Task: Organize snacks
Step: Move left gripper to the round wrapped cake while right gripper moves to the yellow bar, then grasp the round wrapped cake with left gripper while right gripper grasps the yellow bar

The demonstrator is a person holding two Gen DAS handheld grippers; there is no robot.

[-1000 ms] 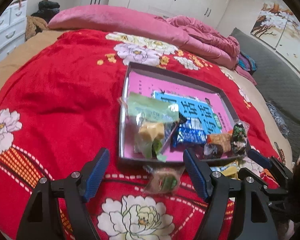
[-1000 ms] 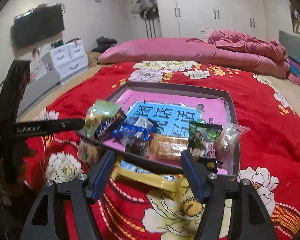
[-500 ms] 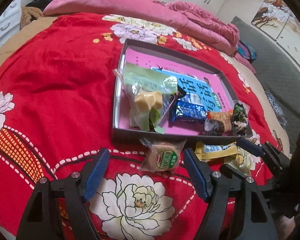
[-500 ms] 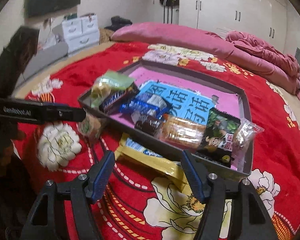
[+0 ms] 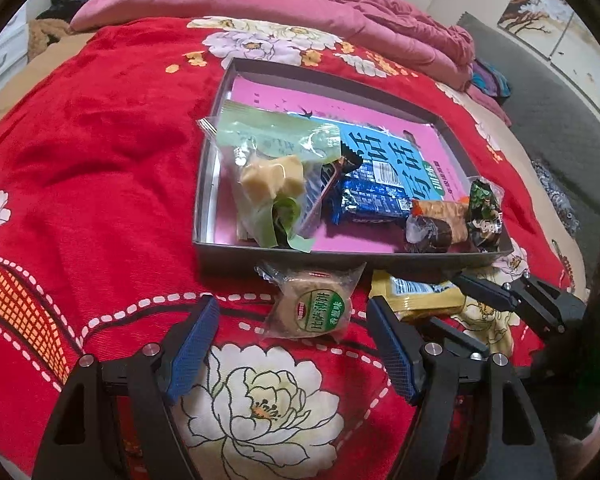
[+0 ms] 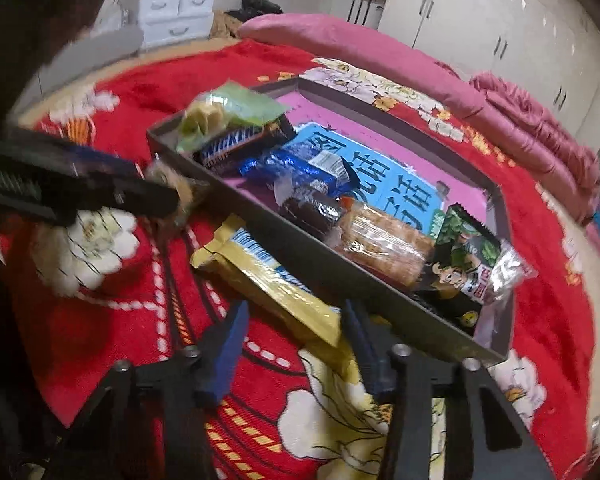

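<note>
A grey tray (image 5: 340, 256) on the red bedspread holds several wrapped snacks: a green bag (image 5: 272, 168), a blue packet (image 5: 372, 196), a brown cake (image 5: 432, 232), a cracker pack (image 6: 384, 244) and a dark green packet (image 6: 464, 256). A round wrapped pastry (image 5: 312, 308) lies on the bedspread in front of the tray, between the open fingers of my left gripper (image 5: 296, 348). A yellow packet (image 6: 268, 280) lies along the tray's front wall (image 6: 320, 264), its near end between the open fingers of my right gripper (image 6: 296, 344).
A pink book with a blue label (image 5: 380, 148) lines the tray floor. Pink bedding (image 5: 300, 4) lies at the far side of the bed. White drawers (image 6: 176, 8) and wardrobes (image 6: 480, 20) stand beyond. The right gripper also shows in the left wrist view (image 5: 500, 296).
Both grippers have moved forward and down toward the bedspread. The pastry now sits between the left fingers and the yellow packet's end between the right fingers. Both stay open.
</note>
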